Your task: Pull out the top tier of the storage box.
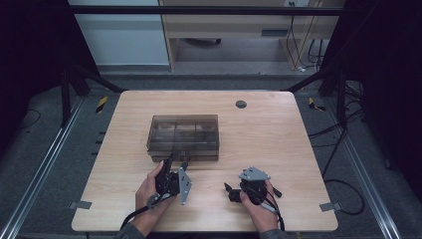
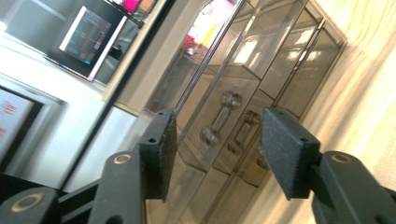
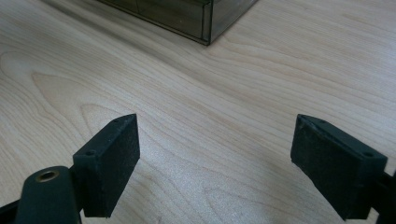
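A smoky transparent drawer box (image 1: 184, 135) stands a little behind the middle of the wooden tabletop (image 1: 278, 149). It is a low rectangular container with a darker base. From the high view its inside shows only faint dividing lines, and I cannot tell if anything lies in it.

The left gripper view, which is strongly tilted, gives more detail: the front of the box (image 2: 261, 79) has two drawers side by side, each with a small clear handle (image 2: 219, 119), and the compartments behind them look empty as far as the tinted walls allow to see. The left tongs (image 2: 217, 151) are spread about halfway, with nothing between the pads; the handles are just beyond them. In the high view the left tongs (image 1: 176, 160) are just in front of the box.

The right gripper view shows one corner of the box (image 3: 205, 21) and bare wood. The right tongs (image 3: 215, 163) are spread wide and hold nothing. In the high view they (image 1: 230, 191) are low over the tabletop, well apart from the box.
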The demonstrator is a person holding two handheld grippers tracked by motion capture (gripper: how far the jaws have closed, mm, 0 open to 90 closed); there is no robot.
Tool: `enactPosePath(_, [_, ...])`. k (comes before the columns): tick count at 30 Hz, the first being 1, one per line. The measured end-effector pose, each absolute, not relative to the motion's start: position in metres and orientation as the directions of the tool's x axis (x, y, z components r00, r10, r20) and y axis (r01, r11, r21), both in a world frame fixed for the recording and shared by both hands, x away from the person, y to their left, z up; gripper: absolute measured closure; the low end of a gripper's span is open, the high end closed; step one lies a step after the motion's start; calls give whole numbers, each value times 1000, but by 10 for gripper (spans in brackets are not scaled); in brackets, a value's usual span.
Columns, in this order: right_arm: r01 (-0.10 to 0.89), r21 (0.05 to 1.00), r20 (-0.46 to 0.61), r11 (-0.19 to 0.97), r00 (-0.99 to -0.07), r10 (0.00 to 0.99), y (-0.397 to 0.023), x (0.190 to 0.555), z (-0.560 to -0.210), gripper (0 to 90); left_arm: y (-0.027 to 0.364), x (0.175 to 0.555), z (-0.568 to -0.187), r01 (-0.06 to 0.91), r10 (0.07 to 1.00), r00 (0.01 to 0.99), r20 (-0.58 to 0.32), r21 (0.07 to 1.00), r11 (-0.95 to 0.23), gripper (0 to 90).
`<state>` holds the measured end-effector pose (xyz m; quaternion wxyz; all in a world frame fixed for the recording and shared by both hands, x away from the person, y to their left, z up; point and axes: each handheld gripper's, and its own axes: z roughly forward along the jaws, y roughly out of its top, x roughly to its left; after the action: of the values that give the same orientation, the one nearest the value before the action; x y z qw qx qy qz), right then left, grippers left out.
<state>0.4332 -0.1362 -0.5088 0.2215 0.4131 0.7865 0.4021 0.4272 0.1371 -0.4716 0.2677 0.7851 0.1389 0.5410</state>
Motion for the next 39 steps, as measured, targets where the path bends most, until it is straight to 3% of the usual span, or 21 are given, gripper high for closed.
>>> enactPosePath(5, [474,814,-15,337,-562,827,-136,433,-509,153,160,427,-465,-33,581,456,674,666,-746,421])
enactPosePath(11, [473,798,-28,374,-589,807,-128,437,-508,169,196,433,-457,51,663,563,493,780,-624,374])
enactPosePath(22, [467,748,-59,472,-662,748,-116,457,-483,202,257,446,-443,156,697,667,263,865,-476,319])
enactPosePath(27, [471,726,-61,500,-681,730,-113,464,-472,207,268,449,-438,190,684,689,240,851,-490,284])
enactPosePath(30, [483,723,-43,494,-682,730,-112,468,-465,202,273,449,-434,220,684,707,177,865,-452,277])
enactPosePath(39, [464,682,-97,565,-708,699,-108,472,-443,193,279,457,-428,245,662,730,172,838,-488,253])
